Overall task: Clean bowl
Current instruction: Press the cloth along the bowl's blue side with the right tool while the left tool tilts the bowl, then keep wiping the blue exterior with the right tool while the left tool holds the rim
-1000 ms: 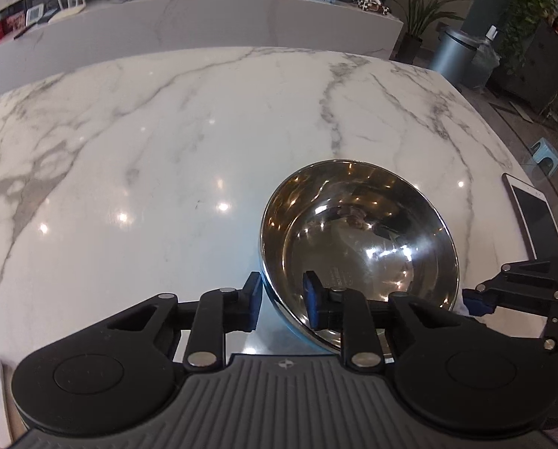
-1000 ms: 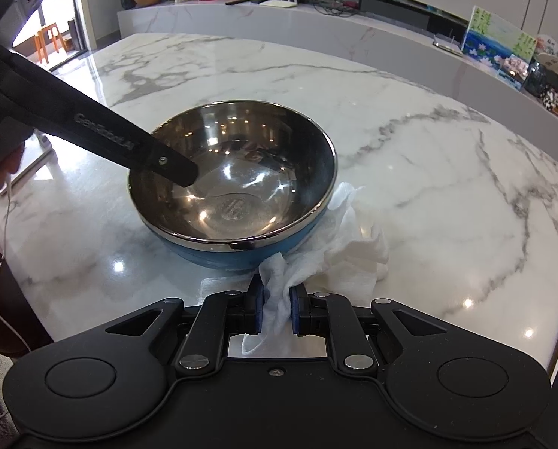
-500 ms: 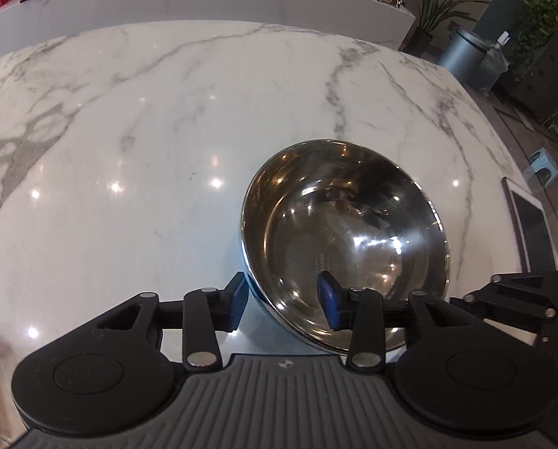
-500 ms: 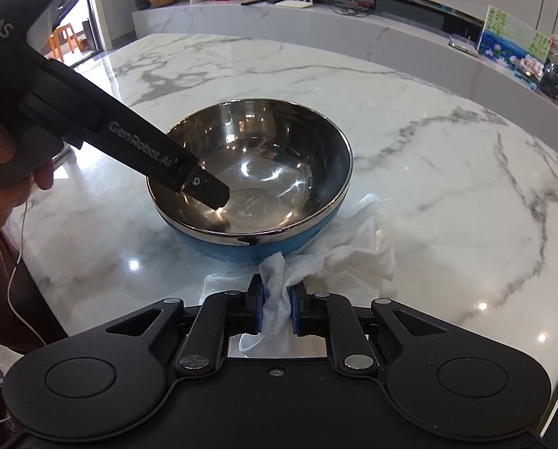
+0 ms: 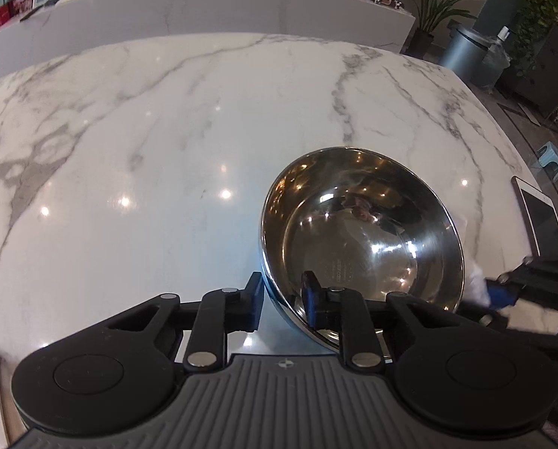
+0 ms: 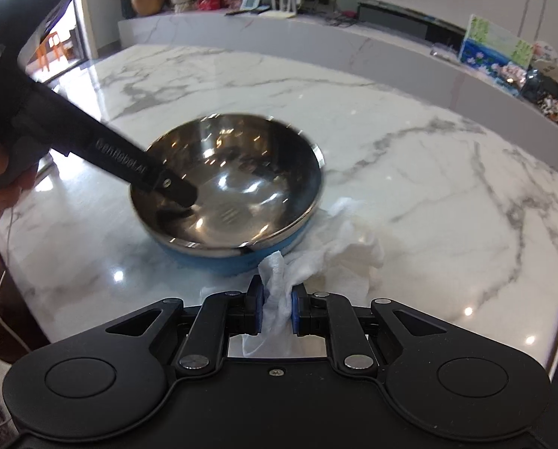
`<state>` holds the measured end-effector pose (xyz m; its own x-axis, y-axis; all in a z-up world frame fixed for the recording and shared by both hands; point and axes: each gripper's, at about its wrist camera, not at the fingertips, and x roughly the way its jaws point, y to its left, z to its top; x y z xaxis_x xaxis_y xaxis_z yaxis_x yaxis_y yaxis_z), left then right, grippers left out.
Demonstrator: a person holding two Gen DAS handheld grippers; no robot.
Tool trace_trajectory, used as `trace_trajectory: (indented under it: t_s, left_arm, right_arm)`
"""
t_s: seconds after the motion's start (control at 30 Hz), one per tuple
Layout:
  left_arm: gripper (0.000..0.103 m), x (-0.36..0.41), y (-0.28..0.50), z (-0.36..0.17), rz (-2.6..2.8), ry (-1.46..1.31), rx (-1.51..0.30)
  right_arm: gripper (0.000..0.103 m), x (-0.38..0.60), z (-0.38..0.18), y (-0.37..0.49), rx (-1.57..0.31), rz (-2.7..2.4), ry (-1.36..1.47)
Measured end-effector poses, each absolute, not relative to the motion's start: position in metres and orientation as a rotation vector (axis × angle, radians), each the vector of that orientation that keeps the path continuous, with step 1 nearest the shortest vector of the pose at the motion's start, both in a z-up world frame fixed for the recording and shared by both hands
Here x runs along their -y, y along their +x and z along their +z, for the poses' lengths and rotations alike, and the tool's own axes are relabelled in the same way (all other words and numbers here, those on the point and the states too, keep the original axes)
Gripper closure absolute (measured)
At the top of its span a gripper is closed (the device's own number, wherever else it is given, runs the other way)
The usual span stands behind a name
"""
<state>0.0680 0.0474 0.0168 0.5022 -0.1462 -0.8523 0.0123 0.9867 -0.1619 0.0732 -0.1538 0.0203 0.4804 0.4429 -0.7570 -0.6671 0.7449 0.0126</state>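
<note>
The left wrist view shows, nearest, the left gripper (image 5: 282, 301) with its jaws astride the near rim of the bowl (image 5: 361, 232): one finger is outside the wall and the other is inside. The jaws are closing on this rim, but I cannot tell if the pads already press the metal. The bowl is steel inside and blue outside, and it stands on the white marble desk (image 5: 148, 131), on the right part of it. At the right edge of this view the right gripper (image 5: 503, 297) appears with something white in it. A little farther right, a tablet (image 5: 541, 217) lies near the edge of the desk. Far behind are a long counter (image 5: 204, 3), some plants and a grey bin (image 5: 462, 48).

In the right wrist view the right gripper (image 6: 276, 308) is nearest, and its jaws are clenched on a white paper towel (image 6: 339, 250). The towel spreads on the desk (image 6: 447, 194) just beside the bowl (image 6: 241, 187) and touches its blue base on the right side. Beyond it, the left gripper (image 6: 174, 192) reaches from the left into the bowl, and a person's hand (image 6: 2, 183) holds its handle. The bowl looks a little blurred here.
</note>
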Motion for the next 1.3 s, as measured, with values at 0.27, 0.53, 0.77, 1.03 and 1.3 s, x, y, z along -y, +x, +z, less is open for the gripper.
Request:
trace_trajectory:
  t_s: [0.27,0.53,0.77,1.03,1.3]
  left_arm:
    - [0.085,-0.038,0.076,0.015,-0.146,-0.104,-1.027]
    - [0.085,-0.035,0.076,0.015,-0.139,-0.087,-1.023]
    - [0.063,-0.039,0.074,0.016,-0.123,-0.137,-1.041]
    - [0.060,-0.045,0.069,0.015,-0.133,-0.181,-1.094]
    - [0.072,-0.040,0.067,0.018,-0.158,-0.115,-1.063]
  right_arm:
    - [0.090,0.185,0.041,0.083,-0.730,0.625,-0.207]
    - [0.090,0.176,0.032,0.080,-0.779,0.664,-0.249]
    - [0.090,0.162,0.018,0.074,-0.846,0.689,-0.283]
    - [0.090,0.144,0.004,0.066,-0.909,0.738,-0.339]
    - [0.090,0.149,0.006,0.068,-0.912,0.724,-0.319]
